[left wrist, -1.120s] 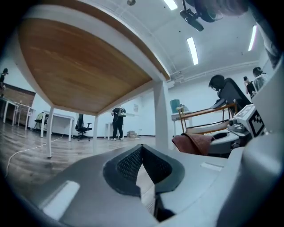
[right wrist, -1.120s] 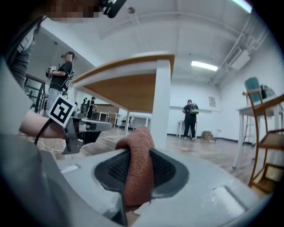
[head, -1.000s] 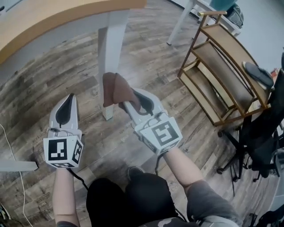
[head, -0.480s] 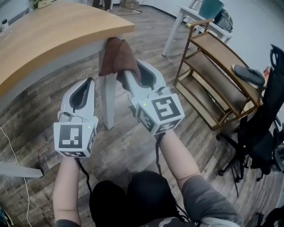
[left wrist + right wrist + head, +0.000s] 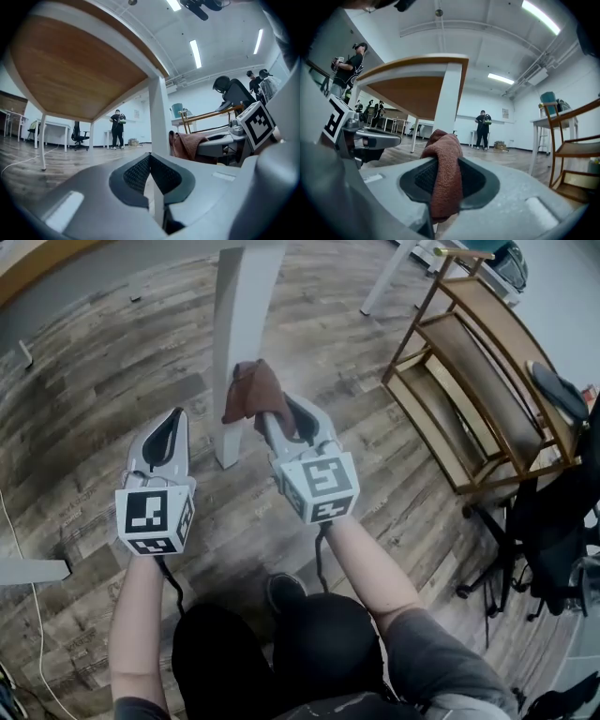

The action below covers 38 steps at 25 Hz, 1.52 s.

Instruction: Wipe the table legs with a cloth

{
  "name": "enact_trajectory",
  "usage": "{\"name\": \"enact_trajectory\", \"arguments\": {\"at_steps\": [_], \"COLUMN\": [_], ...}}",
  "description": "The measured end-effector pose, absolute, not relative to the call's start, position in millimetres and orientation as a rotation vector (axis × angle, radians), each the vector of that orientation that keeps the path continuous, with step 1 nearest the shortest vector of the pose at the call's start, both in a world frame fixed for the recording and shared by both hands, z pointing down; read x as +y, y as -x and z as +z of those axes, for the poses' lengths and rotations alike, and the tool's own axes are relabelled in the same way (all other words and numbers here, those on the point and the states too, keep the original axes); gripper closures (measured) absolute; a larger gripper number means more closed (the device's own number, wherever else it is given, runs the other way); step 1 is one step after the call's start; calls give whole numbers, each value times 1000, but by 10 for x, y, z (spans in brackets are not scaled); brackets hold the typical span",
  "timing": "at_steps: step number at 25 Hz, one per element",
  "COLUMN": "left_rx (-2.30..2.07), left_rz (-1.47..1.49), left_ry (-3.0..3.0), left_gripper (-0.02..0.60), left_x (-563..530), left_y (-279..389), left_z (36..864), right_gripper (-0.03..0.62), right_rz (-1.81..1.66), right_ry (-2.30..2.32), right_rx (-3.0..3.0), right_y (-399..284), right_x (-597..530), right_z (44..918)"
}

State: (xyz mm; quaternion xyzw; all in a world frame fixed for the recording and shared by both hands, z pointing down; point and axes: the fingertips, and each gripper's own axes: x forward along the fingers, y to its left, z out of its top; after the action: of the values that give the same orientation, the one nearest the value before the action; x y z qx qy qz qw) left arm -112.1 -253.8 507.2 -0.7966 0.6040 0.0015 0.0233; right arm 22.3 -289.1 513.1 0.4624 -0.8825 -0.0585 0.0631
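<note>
From above, the head view shows two bare arms reaching forward and down over the wood floor [image 5: 112, 399]. The person's dark knees are at the near edge.

The right hand-held gripper [image 5: 278, 427] is shut tight on a brown cloth [image 5: 251, 392]. The cloth bunches out past its tip and sits right against the right side of the white table leg [image 5: 239, 334], on the lower part. It looks like it touches the leg.

The left hand-held gripper [image 5: 169, 432] is just left of that leg. Its jaws are pressed together with nothing in them. Each one has a cube with black and white square marks on it.

Only the head view shows the wooden shelf rack [image 5: 478, 381] at the far right and the black chair [image 5: 553, 531] near it.

The two gripper views look up from low down. They show the brown underside of the worktop [image 5: 79, 70] and long ceiling lights [image 5: 196, 52]. They also show a person in dark clothes [image 5: 482, 129] standing far across the room. The left gripper view shows the cloth beside the leg from the side. The right gripper view shows the cloth squeezed between its own jaws.
</note>
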Motion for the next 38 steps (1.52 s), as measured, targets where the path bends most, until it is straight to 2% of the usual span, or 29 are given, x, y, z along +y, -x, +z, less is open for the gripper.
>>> {"name": "enact_trajectory", "arguments": {"at_steps": [10,15,25,32,38], "left_rx": [1961,1909,2005,2051,2171], "left_rz": [-151,-327,-374,-375,-179], "left_ry": [2532,2686,2720,2714,2611], "left_gripper": [561,563,561,561,561], "left_x": [-2551,-2413,-2429,-2437,-2620], "left_y": [1135,941,1084,1115,1441], "left_z": [6347,6982,7431,7569,7032], "right_gripper": [507,507,507,507,507], "right_rz": [122,209,269,220,84], "right_ry": [-1265,-1147,-989,-1042,-1282], "right_rx": [-2486,-2398,-2210,-2210,-2328], "right_y": [-247,-189,-142,-247,-640], "right_x": [-2847,-2778,-2725,-2750,-3035], "right_z": [6777,7434,8424,8458,7408]}}
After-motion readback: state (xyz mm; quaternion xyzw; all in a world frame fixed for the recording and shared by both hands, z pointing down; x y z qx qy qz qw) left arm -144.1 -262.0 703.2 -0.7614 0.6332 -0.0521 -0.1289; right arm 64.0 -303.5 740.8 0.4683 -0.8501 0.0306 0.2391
